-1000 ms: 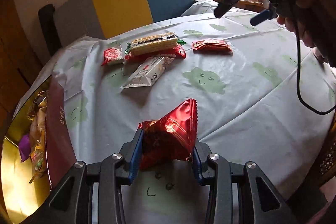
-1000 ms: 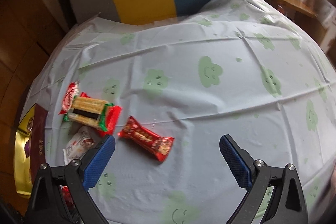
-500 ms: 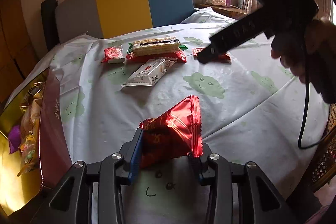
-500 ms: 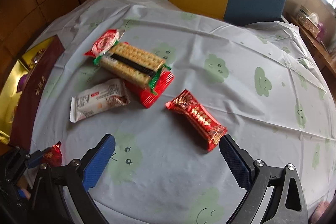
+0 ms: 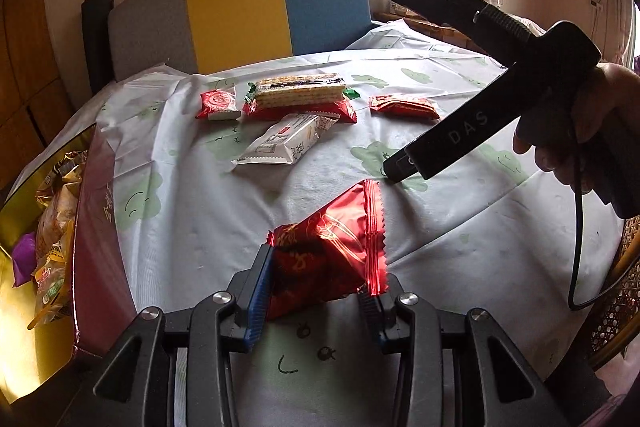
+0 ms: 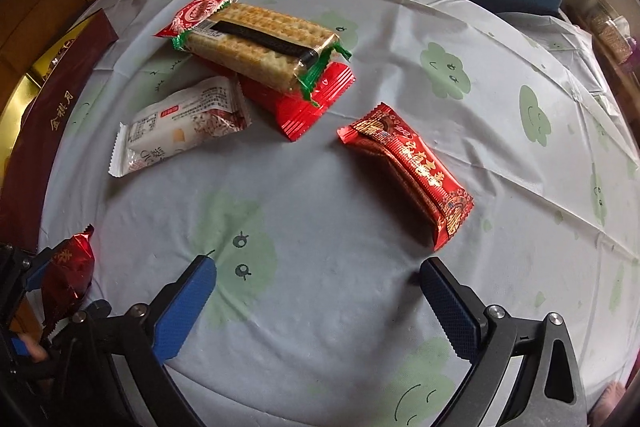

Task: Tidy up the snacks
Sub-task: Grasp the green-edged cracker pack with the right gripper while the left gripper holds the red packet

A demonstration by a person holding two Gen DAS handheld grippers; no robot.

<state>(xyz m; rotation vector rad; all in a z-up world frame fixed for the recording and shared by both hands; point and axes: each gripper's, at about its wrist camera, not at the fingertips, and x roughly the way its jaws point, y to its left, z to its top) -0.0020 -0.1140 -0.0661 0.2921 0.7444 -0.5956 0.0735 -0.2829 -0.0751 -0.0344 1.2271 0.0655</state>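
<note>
1. On the worktop point(image 6: 320, 211), the long red bar point(image 6: 408, 167) carries gold Chinese characters; the maroon box point(image 6: 52, 107) rim reads "金桂月".
2. The left claw point(image 5: 316, 291) pinches the red foil snack point(image 5: 328, 251) above the cloth, beside the box.
3. The right claw point(image 6: 316, 291), jaws wide apart and holding nothing, has dropped closer to the bar.

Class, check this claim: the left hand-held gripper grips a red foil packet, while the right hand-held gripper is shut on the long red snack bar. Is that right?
Not quite. The left hand-held gripper does grip the red foil packet, but the right hand-held gripper is open and empty; the long red snack bar lies on the tablecloth beyond its fingertips, as the right wrist view shows.
</note>
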